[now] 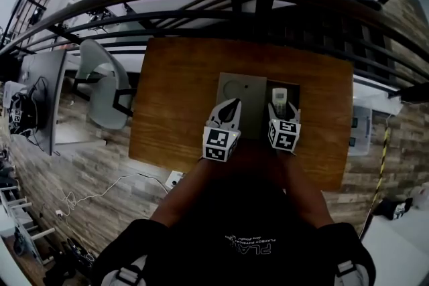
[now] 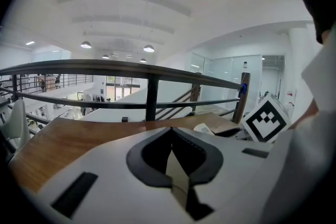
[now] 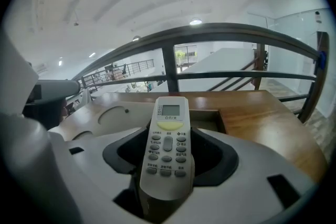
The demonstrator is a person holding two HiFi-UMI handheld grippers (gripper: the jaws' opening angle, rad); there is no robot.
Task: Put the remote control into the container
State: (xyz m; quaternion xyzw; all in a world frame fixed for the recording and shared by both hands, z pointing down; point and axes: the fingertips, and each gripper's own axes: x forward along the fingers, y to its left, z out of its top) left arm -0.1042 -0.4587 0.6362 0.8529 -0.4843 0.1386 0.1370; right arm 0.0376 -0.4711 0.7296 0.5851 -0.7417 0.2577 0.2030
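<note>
Hovering over the grey container [image 1: 242, 96] on the wooden tabletop [image 1: 173, 98], left tool [image 1: 230, 105] and right tool [image 1: 280, 110] sit side by side in the head view. Left gripper view: left tool [image 2: 172, 148] pressed together, empty. Right gripper view: right tool [image 3: 168, 165] pinches the remote control [image 3: 167, 147], buttons up, before the container's [image 3: 209, 114] open compartment.

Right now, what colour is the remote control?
The remote control is off-white, with grey buttons and a yellowish strip below its screen; clearest in the right gripper view.
</note>
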